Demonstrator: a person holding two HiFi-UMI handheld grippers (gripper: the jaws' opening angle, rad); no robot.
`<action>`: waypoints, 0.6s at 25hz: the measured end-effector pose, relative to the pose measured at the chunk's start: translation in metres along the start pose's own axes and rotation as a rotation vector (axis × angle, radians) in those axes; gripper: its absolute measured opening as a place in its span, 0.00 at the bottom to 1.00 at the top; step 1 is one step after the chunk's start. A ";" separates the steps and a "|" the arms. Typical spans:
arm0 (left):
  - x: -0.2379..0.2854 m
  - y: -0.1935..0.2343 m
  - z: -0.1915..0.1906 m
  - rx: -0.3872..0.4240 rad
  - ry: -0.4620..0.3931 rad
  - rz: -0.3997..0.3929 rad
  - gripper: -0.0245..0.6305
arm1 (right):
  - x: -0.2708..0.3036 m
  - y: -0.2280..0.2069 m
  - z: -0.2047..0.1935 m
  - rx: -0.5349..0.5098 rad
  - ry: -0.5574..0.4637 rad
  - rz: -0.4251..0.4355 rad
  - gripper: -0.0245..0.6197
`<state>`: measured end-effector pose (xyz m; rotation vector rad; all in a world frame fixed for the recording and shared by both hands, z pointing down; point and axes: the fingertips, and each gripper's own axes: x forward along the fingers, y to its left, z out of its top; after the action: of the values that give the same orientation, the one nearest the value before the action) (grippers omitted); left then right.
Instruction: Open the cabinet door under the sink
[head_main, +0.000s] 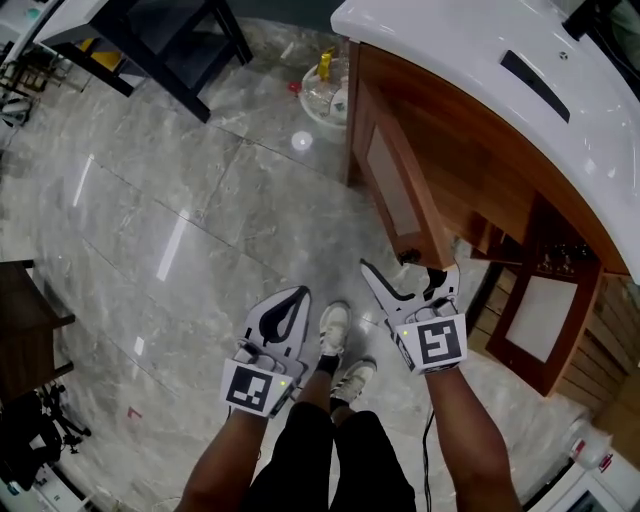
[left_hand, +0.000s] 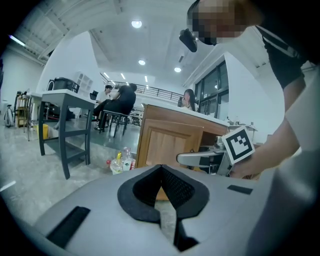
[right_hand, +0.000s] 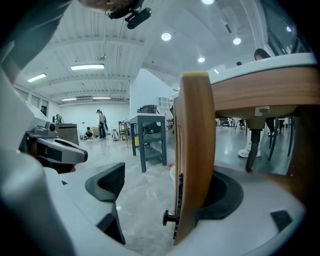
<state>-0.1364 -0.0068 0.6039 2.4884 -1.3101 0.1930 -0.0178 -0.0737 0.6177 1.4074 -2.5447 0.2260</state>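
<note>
A wooden cabinet door (head_main: 400, 190) stands swung out from the cabinet under the white sink counter (head_main: 470, 70). My right gripper (head_main: 408, 272) is open at the door's free lower corner. In the right gripper view the door's edge (right_hand: 195, 150) stands between the jaws of the right gripper (right_hand: 165, 187), against the right-hand pad (right_hand: 222, 195) and apart from the left one. A small black knob (right_hand: 168, 218) sticks out of the door. My left gripper (head_main: 295, 295) is shut and holds nothing, low over the floor left of the door. The left gripper (left_hand: 161, 170) faces the door (left_hand: 170, 145).
A second cabinet door (head_main: 540, 320) hangs open further right. A basin with bottles (head_main: 325, 90) sits on the floor by the cabinet's far corner. A dark table (head_main: 170, 40) stands beyond, dark furniture (head_main: 25, 320) at the left. The person's shoes (head_main: 335, 325) are between the grippers.
</note>
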 end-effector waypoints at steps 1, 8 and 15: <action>-0.001 -0.001 0.000 -0.003 0.001 0.000 0.07 | 0.000 0.005 0.000 0.000 0.001 0.009 0.71; -0.010 0.004 0.000 -0.017 0.003 0.032 0.07 | 0.012 0.049 0.010 0.009 -0.040 0.051 0.71; -0.022 0.025 0.004 -0.006 -0.004 0.099 0.07 | 0.030 0.086 0.014 -0.050 -0.041 0.130 0.71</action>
<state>-0.1699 -0.0043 0.5995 2.4224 -1.4349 0.2069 -0.1082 -0.0565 0.6100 1.2431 -2.6584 0.1559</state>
